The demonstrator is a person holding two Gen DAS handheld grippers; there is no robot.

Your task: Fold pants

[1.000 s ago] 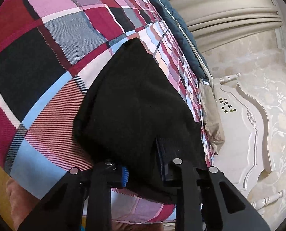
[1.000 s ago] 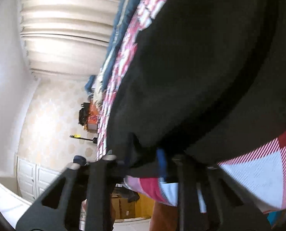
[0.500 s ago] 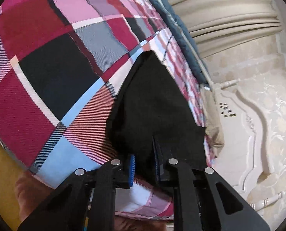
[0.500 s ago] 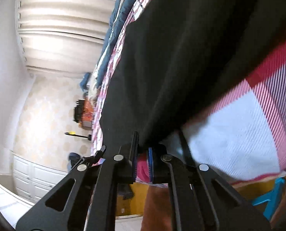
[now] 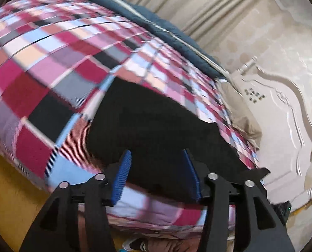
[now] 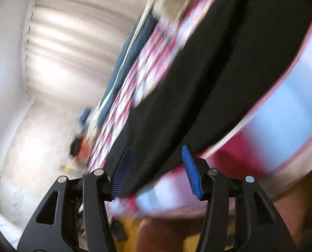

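Note:
The black pants (image 5: 156,126) lie folded flat on the plaid bedspread (image 5: 50,67) near the bed's front edge. My left gripper (image 5: 157,157) is open and empty, its blue pads (image 5: 122,174) spread just in front of the pants' near edge. In the right wrist view the pants (image 6: 198,73) run diagonally across the bedspread (image 6: 292,96), blurred by motion. My right gripper (image 6: 156,153) is open and empty at the pants' near end.
A dark blue quilt (image 5: 156,23) lies along the far side of the bed. A cream carved headboard (image 5: 282,113) stands at the right, pale curtains (image 6: 72,42) behind. The yellow floor (image 5: 6,189) shows below the bed edge.
Both grippers have opened and let go of the pants, which now lie on the bed. Both have pulled back a little and swung, blurring the views.

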